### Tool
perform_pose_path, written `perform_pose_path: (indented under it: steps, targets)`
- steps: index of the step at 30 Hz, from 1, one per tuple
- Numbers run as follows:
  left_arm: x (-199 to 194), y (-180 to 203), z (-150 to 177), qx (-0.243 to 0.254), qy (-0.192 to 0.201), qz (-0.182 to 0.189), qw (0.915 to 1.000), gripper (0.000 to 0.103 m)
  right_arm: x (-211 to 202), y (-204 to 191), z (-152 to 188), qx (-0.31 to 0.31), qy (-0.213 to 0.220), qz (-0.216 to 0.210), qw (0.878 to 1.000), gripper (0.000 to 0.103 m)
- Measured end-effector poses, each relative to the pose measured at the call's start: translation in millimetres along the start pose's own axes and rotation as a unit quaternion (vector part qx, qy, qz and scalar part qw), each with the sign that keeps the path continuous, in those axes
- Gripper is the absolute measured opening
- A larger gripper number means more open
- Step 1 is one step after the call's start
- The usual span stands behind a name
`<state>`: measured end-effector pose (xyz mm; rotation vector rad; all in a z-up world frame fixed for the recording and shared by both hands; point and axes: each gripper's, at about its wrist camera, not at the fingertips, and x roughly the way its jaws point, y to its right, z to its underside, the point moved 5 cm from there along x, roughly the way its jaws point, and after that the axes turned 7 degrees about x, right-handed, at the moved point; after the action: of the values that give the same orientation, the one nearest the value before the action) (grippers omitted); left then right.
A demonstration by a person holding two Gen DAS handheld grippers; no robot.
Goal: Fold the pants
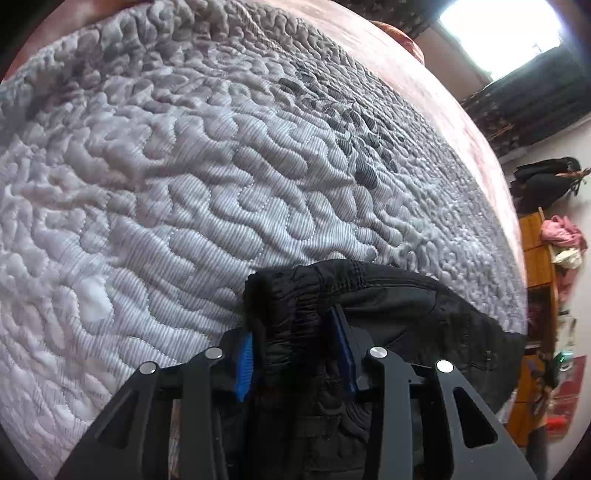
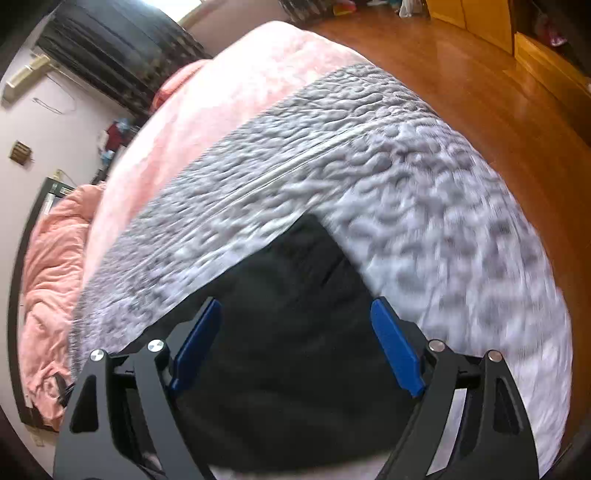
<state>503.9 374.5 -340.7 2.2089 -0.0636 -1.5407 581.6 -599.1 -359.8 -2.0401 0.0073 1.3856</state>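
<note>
The black pants (image 1: 388,306) lie on a grey quilted bedspread (image 1: 184,184). My left gripper (image 1: 295,332) is shut on the bunched elastic waistband of the pants, which fills the gap between its blue pads (image 1: 243,365) and drapes off to the right. In the right wrist view my right gripper (image 2: 295,314) is open, its blue pads (image 2: 397,347) wide apart, just above a flat black part of the pants (image 2: 295,332) on the bedspread (image 2: 424,221). This view is blurred by motion.
A pink blanket (image 2: 207,99) covers the bed beyond the quilt, with a bunched pink cover (image 2: 51,258) at the left. Wooden floor (image 2: 498,92) and wooden furniture (image 1: 535,266) with clothes lie beside the bed. A bright window (image 1: 498,29) is at the far wall.
</note>
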Motion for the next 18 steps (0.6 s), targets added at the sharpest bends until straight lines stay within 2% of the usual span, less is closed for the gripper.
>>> perform_pose_path:
  steps: [2, 5, 8, 11, 12, 13, 14, 15, 16, 18]
  targets:
    - [-1, 2, -1, -0.003, 0.004, -0.009, 1.0, 0.036, 17, 1, -15, -0.013, -0.012, 0.007, 1.0, 0.083]
    - [-1, 1, -2, -0.008, 0.005, -0.017, 0.9998, 0.036, 40, -4, -30, -0.037, -0.032, -0.006, 0.999, 0.083]
    - [-1, 0, -1, -0.016, 0.008, -0.027, 0.9995, 0.037, 63, -9, -31, -0.068, -0.068, -0.001, 0.995, 0.083]
    - [-2, 1, -1, -0.032, 0.017, -0.035, 0.9987, 0.037, 71, -11, -30, -0.092, -0.083, 0.007, 0.992, 0.086]
    - [-1, 3, -2, -0.033, 0.019, -0.038, 0.9985, 0.037, 70, -13, -29, -0.093, -0.086, -0.003, 0.992, 0.08]
    - [-2, 4, -2, -0.033, 0.02, -0.044, 0.9983, 0.036, 67, -17, -27, -0.092, -0.096, -0.027, 0.991, 0.058]
    - [-3, 6, -3, -0.032, 0.022, -0.054, 0.9978, 0.034, 65, -19, -24, -0.092, -0.104, -0.036, 0.99, 0.047]
    - [-5, 7, -3, -0.03, 0.025, -0.063, 0.9973, 0.03, 60, -21, -22, -0.1, -0.104, -0.033, 0.989, 0.019]
    - [-7, 8, -4, -0.029, 0.028, -0.068, 0.9969, 0.023, 56, -21, -20, -0.104, -0.106, -0.032, 0.988, 0.01]
    - [-17, 11, -6, -0.036, 0.041, -0.067, 0.9963, 0.021, 42, -26, -17, -0.109, -0.092, -0.029, 0.989, 0.009]
